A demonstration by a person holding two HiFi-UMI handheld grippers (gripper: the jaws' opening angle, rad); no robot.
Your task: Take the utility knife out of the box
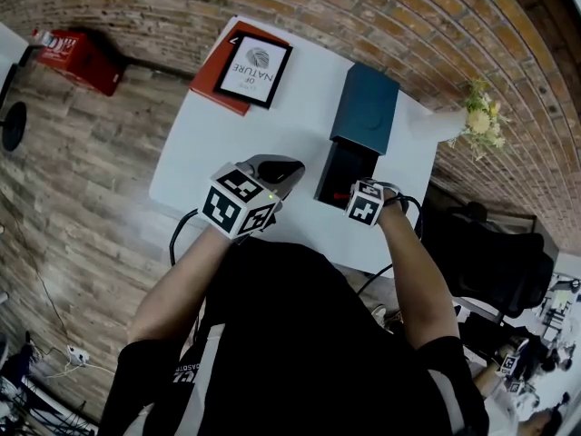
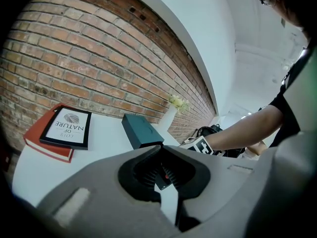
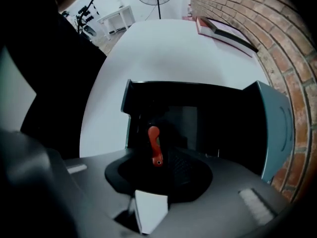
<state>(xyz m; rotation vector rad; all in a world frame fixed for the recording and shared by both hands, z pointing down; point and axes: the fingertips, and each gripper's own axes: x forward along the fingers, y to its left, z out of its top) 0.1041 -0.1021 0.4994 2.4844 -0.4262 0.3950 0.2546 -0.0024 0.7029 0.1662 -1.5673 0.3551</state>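
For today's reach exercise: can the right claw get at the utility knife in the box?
Probably yes: the box lies open and the right claw points down into it, jaws astride the knife.

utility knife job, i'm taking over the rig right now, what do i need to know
Claws: left claw is shut and empty, over the table left of the box. The right claw is open and points down into the box. The red part of the utility knife stands between its jaws, apparently not gripped.
Done: lid open, right claw in place.
Left: close on the knife and lift it out.
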